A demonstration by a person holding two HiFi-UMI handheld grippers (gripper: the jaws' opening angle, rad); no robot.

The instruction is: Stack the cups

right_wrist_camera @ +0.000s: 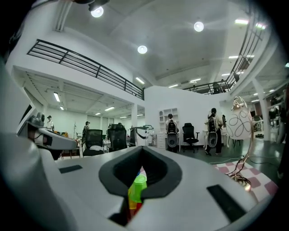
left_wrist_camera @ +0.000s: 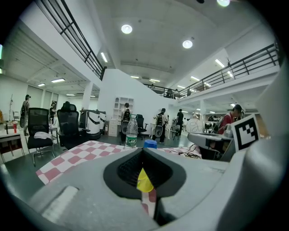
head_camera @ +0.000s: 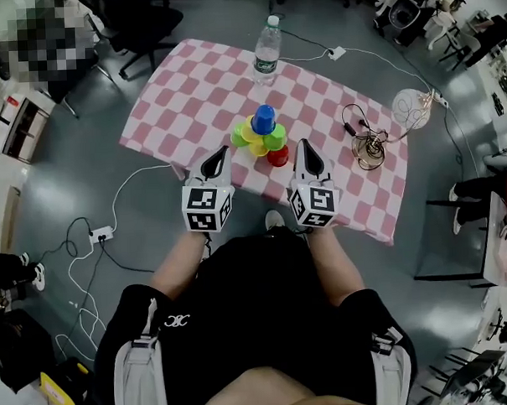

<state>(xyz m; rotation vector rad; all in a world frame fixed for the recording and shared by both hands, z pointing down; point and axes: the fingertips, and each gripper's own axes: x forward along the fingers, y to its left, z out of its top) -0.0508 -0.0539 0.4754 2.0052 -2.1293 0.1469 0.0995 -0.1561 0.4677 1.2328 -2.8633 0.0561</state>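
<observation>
The cups (head_camera: pixel 262 137) stand together in a small pile near the front edge of the tabletop (head_camera: pixel 189 83), which has a pink and white checked cloth. A blue cup (head_camera: pixel 264 118) is upside down on the top, and a red cup (head_camera: pixel 277 157) is at the low right side. The left tongs (head_camera: pixel 220 150) and the right tongs (head_camera: pixel 305 145) are just before the pile, one at each side. Both are closed together and hold nothing. A bottle (head_camera: pixel 266 50) stands behind the cups, and cables (head_camera: pixel 367 142) lie to the right.

Left gripper (head_camera: pixel 220 152), right gripper (head_camera: pixel 304 145): jaws together, empty.
</observation>
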